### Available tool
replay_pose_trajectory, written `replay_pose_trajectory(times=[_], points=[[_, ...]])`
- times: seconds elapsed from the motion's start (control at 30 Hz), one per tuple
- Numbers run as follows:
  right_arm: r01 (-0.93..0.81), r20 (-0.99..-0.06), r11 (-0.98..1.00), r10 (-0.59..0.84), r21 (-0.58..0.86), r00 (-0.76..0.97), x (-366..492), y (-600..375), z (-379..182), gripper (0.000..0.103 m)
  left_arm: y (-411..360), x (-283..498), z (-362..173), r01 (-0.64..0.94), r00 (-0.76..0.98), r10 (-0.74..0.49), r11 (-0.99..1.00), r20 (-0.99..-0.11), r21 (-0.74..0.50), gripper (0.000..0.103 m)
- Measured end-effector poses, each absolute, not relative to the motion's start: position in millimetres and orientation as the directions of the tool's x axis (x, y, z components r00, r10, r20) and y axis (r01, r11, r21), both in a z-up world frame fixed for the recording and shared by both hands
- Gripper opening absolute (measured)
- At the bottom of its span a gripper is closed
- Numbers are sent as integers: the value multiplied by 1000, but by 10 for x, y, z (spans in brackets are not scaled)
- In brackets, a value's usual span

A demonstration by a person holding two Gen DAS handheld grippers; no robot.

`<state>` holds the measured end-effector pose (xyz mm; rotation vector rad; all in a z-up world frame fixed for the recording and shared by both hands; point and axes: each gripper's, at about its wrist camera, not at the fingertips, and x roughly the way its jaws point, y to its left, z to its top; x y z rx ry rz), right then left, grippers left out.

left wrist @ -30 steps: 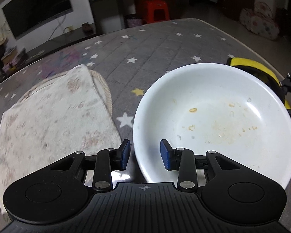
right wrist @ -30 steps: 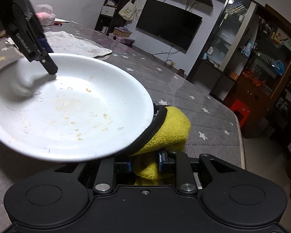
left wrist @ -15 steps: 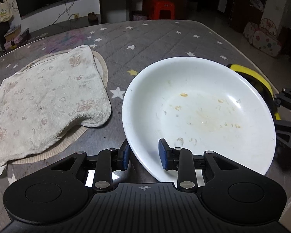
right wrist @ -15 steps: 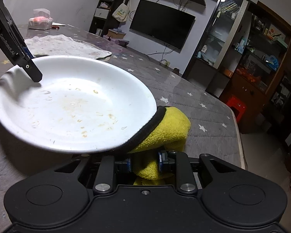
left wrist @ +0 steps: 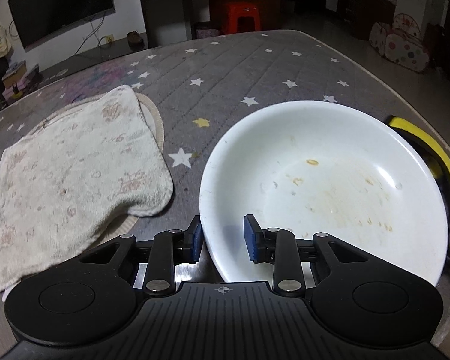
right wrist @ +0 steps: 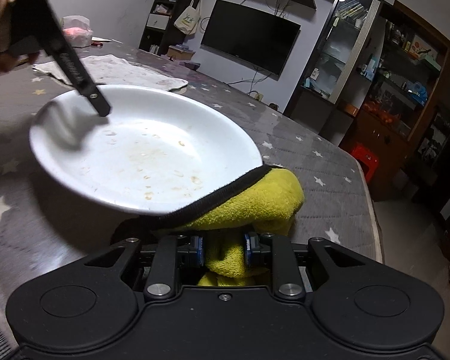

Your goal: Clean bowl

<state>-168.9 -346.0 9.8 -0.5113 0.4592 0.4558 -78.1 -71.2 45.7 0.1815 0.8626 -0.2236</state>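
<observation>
The right gripper (right wrist: 223, 253) has its jaws closed on a yellow black-edged fleece cloth (right wrist: 255, 201), which touches the near rim of the stained shallow white ceramic bowl (right wrist: 144, 150); the left gripper's finger (right wrist: 97, 105) reaches over the bowl's far rim.

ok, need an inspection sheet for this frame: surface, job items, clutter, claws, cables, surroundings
Surface: grey star-print quilted cover on the table.
Job's things: white bowl, dried yellowish residue inside; yellow cloth with black edging, at the bowl's rim.
Clutter: pale patterned towel over a round woven mat; tissue pack on the far side.
Claws: left claw straddles the bowl rim, pads still apart; right claw shut on the yellow cloth.
Cables: cords hanging below the TV.
Surroundings: red stool, shelving, glass cabinet.
</observation>
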Motion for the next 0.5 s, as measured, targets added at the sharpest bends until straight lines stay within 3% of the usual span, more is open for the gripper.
replay_pose_trajectory(times=[0.5], points=[[-540,-528,780,328,-316,783,-1881,-3491,130,25,-870,-517,464,355,630,-112,922,-769,156,31]])
